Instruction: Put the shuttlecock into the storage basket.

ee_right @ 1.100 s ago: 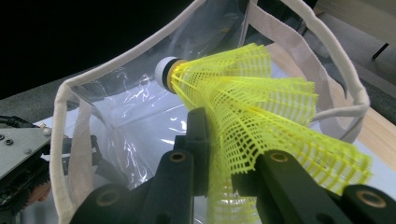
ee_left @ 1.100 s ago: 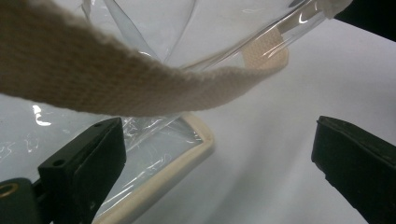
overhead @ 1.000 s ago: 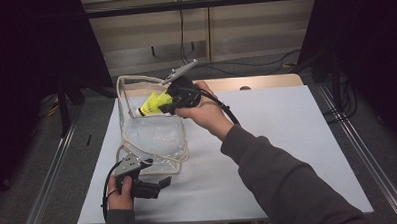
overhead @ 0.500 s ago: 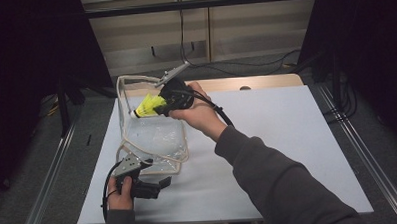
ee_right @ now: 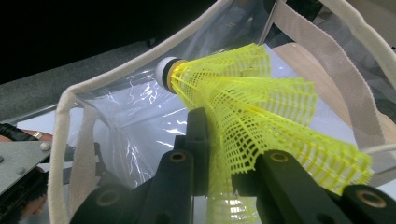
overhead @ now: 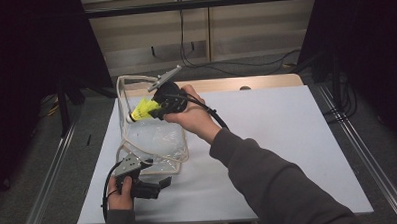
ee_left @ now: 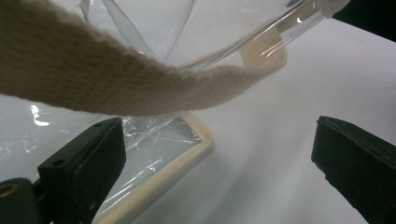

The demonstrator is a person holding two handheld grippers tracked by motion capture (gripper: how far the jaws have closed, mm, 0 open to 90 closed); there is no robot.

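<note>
The right gripper (overhead: 154,109) pinches a yellow shuttlecock (ee_right: 261,107) in its fingers over the mouth of the clear bag (overhead: 155,138) on the counter (overhead: 287,139). The left gripper (overhead: 149,186) rests by the bag's near corner, fingers spread wide, gripping nothing.

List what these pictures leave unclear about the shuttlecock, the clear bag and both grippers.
- Shuttlecock: in the right gripper view, the lower skirt is hidden behind the right gripper fingers.
- Clear bag: in the high view, glare on the plastic hides whether anything lies inside.
- Bag strap: in the left gripper view, blurred and cut off by the left edge.
- Left gripper: in the high view, too small to tell whether its fingers touch the bag.
</note>
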